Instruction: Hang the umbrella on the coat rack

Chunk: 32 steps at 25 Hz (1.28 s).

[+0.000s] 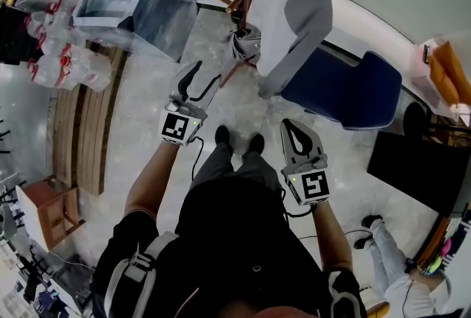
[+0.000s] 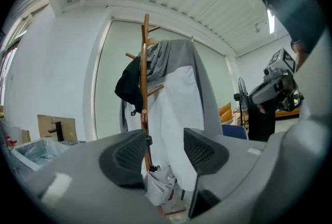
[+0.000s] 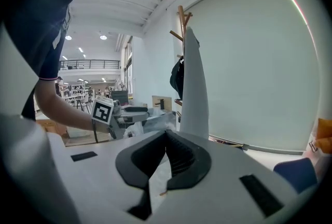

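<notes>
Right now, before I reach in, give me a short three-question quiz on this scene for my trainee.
1. True or false: the left gripper holds the umbrella.
2. Which gripper has its jaws together? A) left gripper B) right gripper C) neither
3. Fill in: the grey-and-white garment hangs on the ___.
Key: 1 false: its jaws stand apart with nothing gripped. 2 B. 3 coat rack.

Both forearms reach forward; left gripper (image 1: 199,85) has its fingers apart with nothing between them; right gripper (image 1: 296,134) has its fingers pressed together, holding nothing.
</notes>
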Available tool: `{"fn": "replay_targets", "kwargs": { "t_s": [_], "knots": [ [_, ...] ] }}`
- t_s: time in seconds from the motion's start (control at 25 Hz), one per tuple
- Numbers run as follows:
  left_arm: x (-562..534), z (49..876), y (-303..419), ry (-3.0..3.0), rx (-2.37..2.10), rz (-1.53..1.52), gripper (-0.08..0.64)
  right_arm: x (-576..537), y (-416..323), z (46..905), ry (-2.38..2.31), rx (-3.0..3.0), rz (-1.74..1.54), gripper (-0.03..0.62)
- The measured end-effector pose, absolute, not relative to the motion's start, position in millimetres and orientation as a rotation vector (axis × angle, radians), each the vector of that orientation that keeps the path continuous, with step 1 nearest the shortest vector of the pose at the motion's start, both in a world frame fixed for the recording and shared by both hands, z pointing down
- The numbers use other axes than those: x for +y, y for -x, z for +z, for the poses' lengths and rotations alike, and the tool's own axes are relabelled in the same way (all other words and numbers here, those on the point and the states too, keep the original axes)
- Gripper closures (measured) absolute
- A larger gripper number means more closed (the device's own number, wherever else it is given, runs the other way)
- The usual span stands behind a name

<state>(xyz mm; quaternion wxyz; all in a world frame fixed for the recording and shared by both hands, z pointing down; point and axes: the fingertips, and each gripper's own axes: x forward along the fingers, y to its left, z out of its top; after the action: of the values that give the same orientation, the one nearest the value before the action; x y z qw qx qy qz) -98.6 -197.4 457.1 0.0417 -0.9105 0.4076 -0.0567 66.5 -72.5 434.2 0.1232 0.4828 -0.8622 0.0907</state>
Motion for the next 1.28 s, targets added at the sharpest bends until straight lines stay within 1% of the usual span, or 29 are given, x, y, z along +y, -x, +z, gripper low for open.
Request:
{"fn": "replay_targets", "kwargs": {
  "t_s": [0.16, 0.24, 0.48, 0.88, 1.28],
  "knots": [
    [-178.0, 432.8, 99.1, 2.806, 1.268, -0.093, 0.367, -71.9, -68.6, 428.7, -1.415, -2.511, 0.253, 0.588],
    [-169.5, 424.7, 100.9, 2.806, 1.272, -0.08, 0.401, -71.6, -67.4, 425.8, -1.411, -2.514, 0.256, 0.588],
    [-152.1, 400.6, 109.4, 2.791, 1.309, -0.047, 0.558, -73.1, -66.1, 415.0, -1.418, -2.507, 0.252, 0.589],
    [-119.3, 384.2, 114.4, 2.795, 1.295, -0.111, 0.56, -71.6, -67.2, 396.7, -1.462, -2.532, 0.203, 0.584],
    [-113.7, 381.0, 139.7, 2.698, 1.464, -0.162, 0.56, -68.3, -79.3, 393.6, -1.548, -2.451, 0.162, 0.589]
  ]
}}
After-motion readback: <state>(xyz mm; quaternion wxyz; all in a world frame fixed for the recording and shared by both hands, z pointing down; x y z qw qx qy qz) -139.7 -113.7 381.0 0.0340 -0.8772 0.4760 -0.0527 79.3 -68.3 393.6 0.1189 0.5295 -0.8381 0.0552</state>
